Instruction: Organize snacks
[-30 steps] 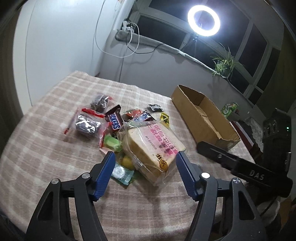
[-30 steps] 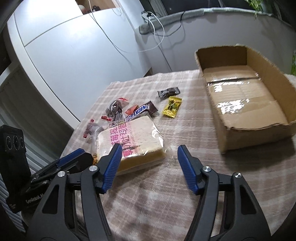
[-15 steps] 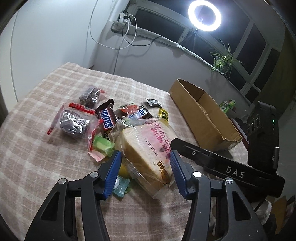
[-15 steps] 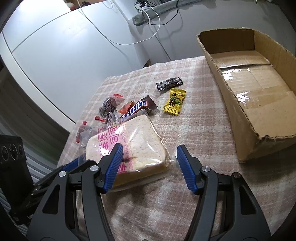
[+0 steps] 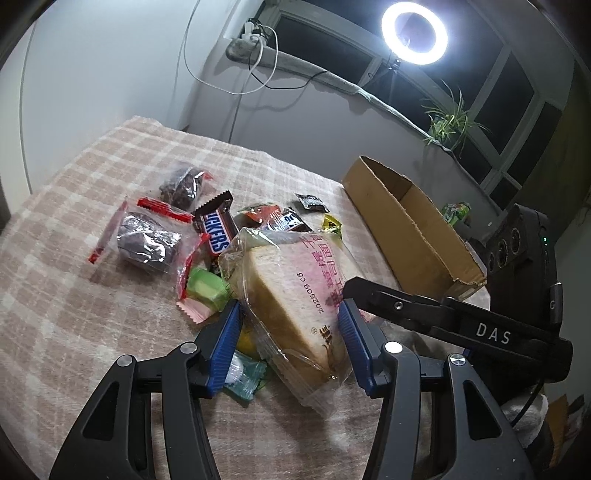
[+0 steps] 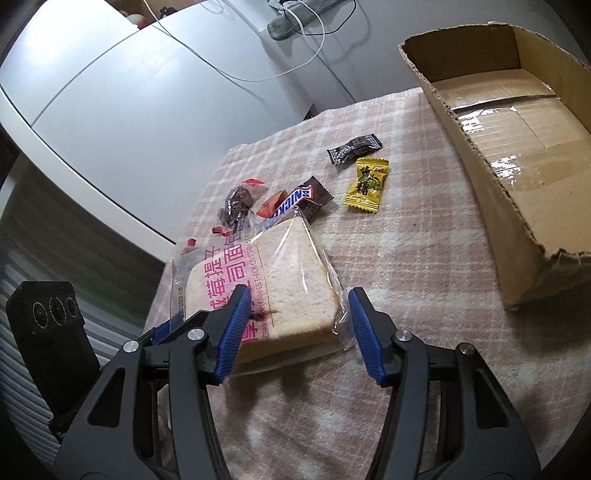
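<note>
Ring light (image 5: 414, 32) blazes top right of left wrist view, blown-out white against dark window panes (image 5: 491, 85). Room otherwise dim, cool cast. Glare streaks on bread wrapper (image 6: 295, 273) and taped floor of cardboard box (image 6: 517, 147). Soft shadows under grippers on checked tablecloth (image 6: 424, 229). Strong fisheye bending, black vignette corners; mild softness at edges.

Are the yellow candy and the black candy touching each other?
Apart. The right wrist view shows the yellow candy lying just below the black candy, with a thin strip of checked cloth visible between the two wrappers.
</note>
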Demonstrator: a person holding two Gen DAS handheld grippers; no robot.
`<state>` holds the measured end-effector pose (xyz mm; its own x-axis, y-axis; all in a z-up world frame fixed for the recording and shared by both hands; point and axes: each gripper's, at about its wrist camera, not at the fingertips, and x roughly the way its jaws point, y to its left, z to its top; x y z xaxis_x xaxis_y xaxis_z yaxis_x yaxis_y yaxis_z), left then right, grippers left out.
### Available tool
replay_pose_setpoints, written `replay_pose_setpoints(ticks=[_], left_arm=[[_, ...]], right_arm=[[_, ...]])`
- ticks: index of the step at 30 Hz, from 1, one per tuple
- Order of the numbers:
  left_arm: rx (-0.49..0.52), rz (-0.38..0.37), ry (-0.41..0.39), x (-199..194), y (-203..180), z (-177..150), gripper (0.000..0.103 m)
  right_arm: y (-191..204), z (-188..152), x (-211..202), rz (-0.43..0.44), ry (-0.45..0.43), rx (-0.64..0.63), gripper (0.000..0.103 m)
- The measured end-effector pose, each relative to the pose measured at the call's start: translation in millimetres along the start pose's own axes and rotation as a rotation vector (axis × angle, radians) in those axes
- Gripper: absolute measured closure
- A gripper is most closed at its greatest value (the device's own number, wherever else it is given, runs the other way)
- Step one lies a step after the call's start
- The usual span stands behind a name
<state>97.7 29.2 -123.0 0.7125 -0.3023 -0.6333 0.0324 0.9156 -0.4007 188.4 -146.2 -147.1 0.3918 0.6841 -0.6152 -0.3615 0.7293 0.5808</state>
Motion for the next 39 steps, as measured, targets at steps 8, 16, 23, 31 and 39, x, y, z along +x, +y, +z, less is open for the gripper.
replay_pose_setpoints(ticks=[8, 16, 23, 31, 39], left_arm=[[0.039, 0.017, -0.035, -14, -12, 6, 0.050], [0.093, -0.014, -0.089, -25, -41, 24, 0.050], [0.136, -0.062, -0.117, -17, -76, 41, 0.050], [0.203, -0.116, -0.122, 8, -125, 53, 0.050], [0.219, -0.180, -0.069, 47, -156, 56, 0.050]], right_arm=[[3, 1, -25, 0.030, -0.054, -0.004, 0.046], [1, 16, -69, 0.029, -0.140, -0.013, 0.046], [-15, 29, -109, -0.013, -0.211, -0.014, 0.046], [-50, 44, -149, -0.081, -0.266, 0.005, 0.046], [-89, 49, -164, -0.141, -0.275, 0.035, 0.046]])
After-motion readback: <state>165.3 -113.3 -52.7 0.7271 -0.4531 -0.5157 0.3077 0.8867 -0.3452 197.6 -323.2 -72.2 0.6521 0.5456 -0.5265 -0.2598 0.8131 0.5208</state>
